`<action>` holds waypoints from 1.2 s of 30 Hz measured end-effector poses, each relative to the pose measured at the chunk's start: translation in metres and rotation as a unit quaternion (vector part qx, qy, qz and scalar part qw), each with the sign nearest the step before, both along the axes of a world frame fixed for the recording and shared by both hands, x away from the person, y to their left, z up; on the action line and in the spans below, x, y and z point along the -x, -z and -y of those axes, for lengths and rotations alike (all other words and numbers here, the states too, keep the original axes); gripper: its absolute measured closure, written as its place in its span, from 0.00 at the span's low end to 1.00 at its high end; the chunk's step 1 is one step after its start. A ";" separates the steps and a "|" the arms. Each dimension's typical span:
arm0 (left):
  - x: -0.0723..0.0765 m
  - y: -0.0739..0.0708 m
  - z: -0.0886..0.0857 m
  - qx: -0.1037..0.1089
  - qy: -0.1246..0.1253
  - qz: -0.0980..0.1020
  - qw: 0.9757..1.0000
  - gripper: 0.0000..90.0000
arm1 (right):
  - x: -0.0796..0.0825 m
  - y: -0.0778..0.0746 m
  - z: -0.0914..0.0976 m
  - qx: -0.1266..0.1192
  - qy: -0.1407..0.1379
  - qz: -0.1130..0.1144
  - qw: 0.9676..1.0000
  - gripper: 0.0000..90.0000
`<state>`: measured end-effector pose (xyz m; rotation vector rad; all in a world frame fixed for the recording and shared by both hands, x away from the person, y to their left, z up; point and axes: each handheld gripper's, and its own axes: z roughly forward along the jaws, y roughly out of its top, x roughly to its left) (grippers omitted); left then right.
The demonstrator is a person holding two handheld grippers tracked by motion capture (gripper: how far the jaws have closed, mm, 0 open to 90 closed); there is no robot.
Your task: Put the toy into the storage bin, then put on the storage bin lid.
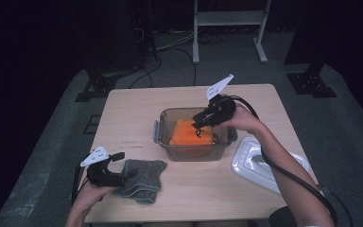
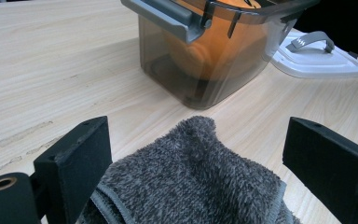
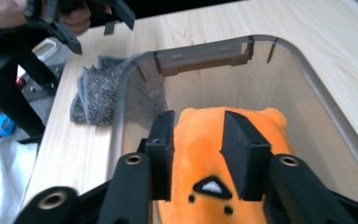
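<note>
- The right hand-held gripper hangs over the open top of a clear, smoke-tinted plastic box in the middle of the table.
- Its jaws stand a little apart, and the pads do not appear to press on anything; the orange toy shows in the gap between them.
- Directly under those jaws lies an orange plush toy, soft and rounded, with two small ear-like bumps at its far end and a face of a small black-and-white triangle with dark dots.
- The toy rests on the bottom of the box and covers much of its floor.
- The box has rounded corners and a grey clip handle on the wall beyond the jaws.
- The left hand-held gripper sits low at the near left of the table, its jaws wide apart.
- Between those jaws, without being pinched, lies a fluffy grey towel, folded and rumpled, with a stitched hem.
- A white lid with a grey tab lies flat on the table, beside the box under the right forearm.
</note>
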<state>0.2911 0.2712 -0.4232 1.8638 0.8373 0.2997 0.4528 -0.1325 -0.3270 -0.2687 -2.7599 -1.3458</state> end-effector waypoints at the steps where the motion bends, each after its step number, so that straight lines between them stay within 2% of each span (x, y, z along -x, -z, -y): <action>1: 0.000 0.000 0.000 -0.001 0.000 0.001 1.000 0.08 | 0.003 -0.002 0.005 -0.003 0.002 0.001 1.000 0.66; 6: 0.001 -0.001 0.002 -0.001 0.002 0.003 1.000 0.08 | 0.022 -0.007 0.035 -0.014 0.017 0.013 1.000 0.60; 12: 0.000 -0.002 0.006 -0.001 0.008 0.006 1.000 0.08 | 0.044 -0.006 0.075 -0.035 0.048 0.016 0.998 0.53; 20: -0.002 -0.003 0.006 0.003 0.008 0.008 1.000 0.08 | 0.071 0.007 0.129 -0.039 0.099 0.018 0.994 0.44; 23: -0.002 -0.003 0.008 0.000 0.012 0.007 1.000 0.08 | 0.081 0.016 0.146 -0.042 0.115 0.012 0.992 0.42; 29: -0.003 -0.003 0.009 0.000 0.013 0.006 1.000 0.08 | 0.096 0.034 0.169 -0.040 0.140 0.006 0.989 0.38; 36: -0.004 -0.002 0.009 -0.001 0.014 0.005 1.000 0.08 | 0.102 0.053 0.183 -0.037 0.159 -0.004 0.987 0.37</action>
